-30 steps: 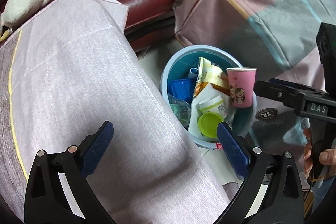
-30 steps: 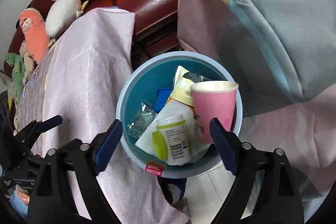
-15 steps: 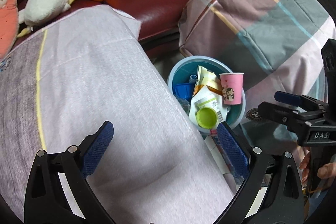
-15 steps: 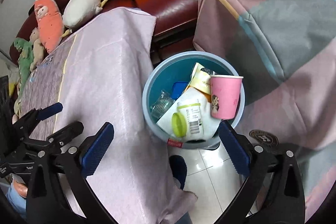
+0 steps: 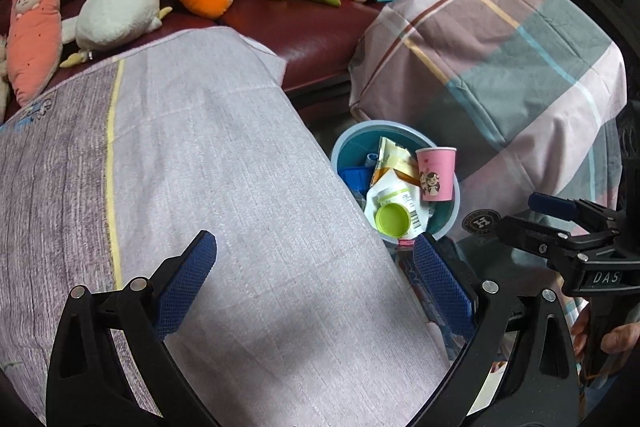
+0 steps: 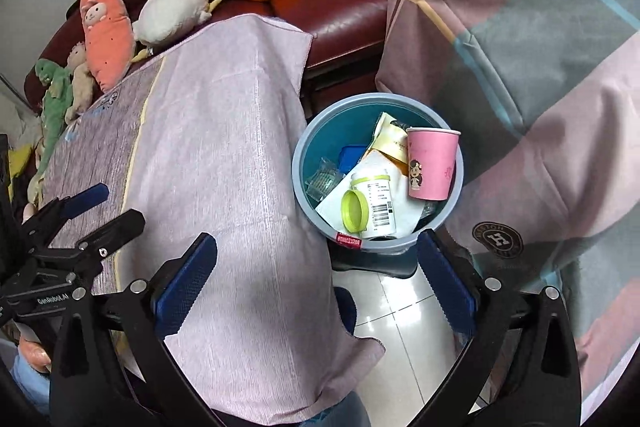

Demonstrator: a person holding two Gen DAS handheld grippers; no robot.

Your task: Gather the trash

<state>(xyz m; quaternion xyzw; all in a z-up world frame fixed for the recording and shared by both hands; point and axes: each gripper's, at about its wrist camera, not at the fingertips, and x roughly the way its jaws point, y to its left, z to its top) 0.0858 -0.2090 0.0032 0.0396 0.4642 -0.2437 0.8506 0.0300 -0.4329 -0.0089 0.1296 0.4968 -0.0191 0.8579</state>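
Note:
A blue trash bin [image 6: 304,151] stands on the floor between the cloth-covered table and a plaid-covered seat; it also shows in the left wrist view [image 5: 352,137]. It holds a pink paper cup [image 6: 430,163] [image 5: 435,173], a white bottle with an open green lid [image 6: 370,203] [image 5: 394,215], a yellow snack wrapper [image 6: 390,141], a blue lid and clear plastic. My left gripper [image 5: 314,277] is open and empty above the table. My right gripper [image 6: 316,273] is open and empty, above and in front of the bin.
A pink-purple tablecloth [image 5: 180,167] covers the table. A dark red sofa [image 5: 312,27] carries several plush toys. A plaid blanket [image 5: 500,67] drapes the seat on the right. White tiled floor [image 6: 400,311] shows below the bin.
Both grippers have pulled back and up from the bin, so it looks smaller and more of the sofa and table shows. Both stay open and empty.

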